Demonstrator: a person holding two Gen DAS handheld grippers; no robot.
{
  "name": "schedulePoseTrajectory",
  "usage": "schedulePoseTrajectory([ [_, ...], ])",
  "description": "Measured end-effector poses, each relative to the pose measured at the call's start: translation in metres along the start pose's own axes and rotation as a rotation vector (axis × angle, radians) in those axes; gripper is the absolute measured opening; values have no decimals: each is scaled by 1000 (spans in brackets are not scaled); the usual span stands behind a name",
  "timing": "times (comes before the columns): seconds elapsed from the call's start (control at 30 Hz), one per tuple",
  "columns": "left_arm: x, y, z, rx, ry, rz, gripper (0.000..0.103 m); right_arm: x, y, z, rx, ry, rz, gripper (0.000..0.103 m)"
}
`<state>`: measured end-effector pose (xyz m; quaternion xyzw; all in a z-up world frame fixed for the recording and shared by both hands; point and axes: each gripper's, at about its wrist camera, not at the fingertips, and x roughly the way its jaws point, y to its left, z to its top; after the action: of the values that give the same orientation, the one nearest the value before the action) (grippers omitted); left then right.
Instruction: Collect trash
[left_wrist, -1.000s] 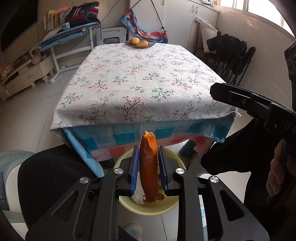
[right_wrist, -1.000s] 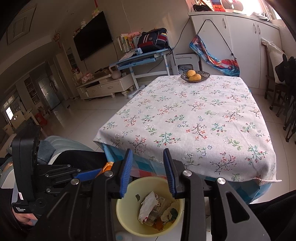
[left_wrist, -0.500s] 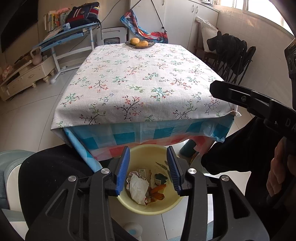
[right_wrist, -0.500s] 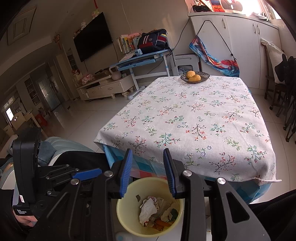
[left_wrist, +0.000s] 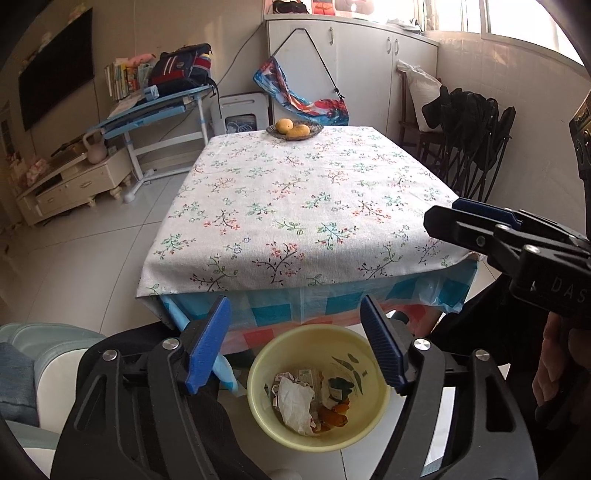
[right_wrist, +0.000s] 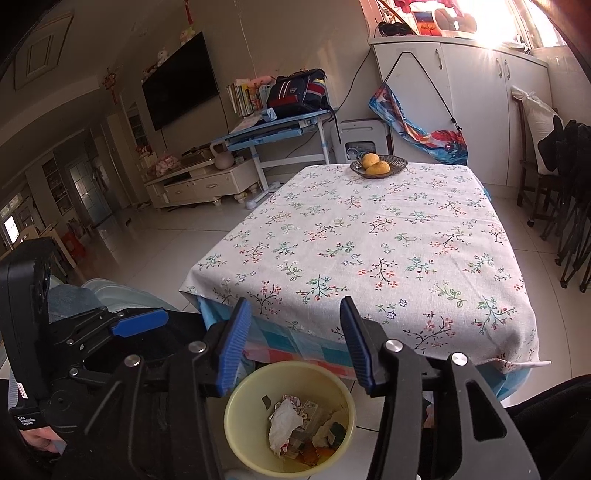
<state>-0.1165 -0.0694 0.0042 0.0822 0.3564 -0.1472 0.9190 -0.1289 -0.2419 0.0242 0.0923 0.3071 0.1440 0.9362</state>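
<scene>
A second ago my left claw (left_wrist: 295, 345) was clamped on a long orange peel held upright over the yellow bin (left_wrist: 317, 391). Now its blue pads (left_wrist: 208, 343) stand wide apart with nothing between them, having just been opening, and the peel (left_wrist: 332, 413) lies at the bottom of the bin among the white crumpled paper (left_wrist: 293, 400) and other scraps. The bin fills more of the lower middle of the left wrist view than before, and more of the table (left_wrist: 295, 206) shows above it.

My right claw (right_wrist: 293, 341) has also just been opening; its pads are apart and empty, framing the bin's far rim (right_wrist: 291, 367) at the bottom centre of the right wrist view. The bin sits on the floor just in front of the table's near edge, where the checked under-cloth (left_wrist: 314, 306) hangs down below the floral tablecloth.

At the top centre of both views a dark dish with two yellow fruits (right_wrist: 377, 164) rests on the far end of the table. Folded black chairs (left_wrist: 469, 144) lean at the right; a blue desk with a backpack (right_wrist: 295, 92) stands at the upper left beside a television (right_wrist: 181, 79). My right claw's black body juts in from the right edge of the left view.
</scene>
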Motion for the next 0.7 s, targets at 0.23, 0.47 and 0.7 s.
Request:
schedulePoseTrajectory([
  [0.23,-22,2,13,-22,-106,57,88,-20,-4,0,22,-87,-89,76],
  [0.47,-45,1,23,-43,-192,72,95,-44,-4,-4,25,-181,-201,89],
  [0.7,-57,-2,29,-48,-228,68,96,-46,-6,-7,20,-205,-236,91],
])
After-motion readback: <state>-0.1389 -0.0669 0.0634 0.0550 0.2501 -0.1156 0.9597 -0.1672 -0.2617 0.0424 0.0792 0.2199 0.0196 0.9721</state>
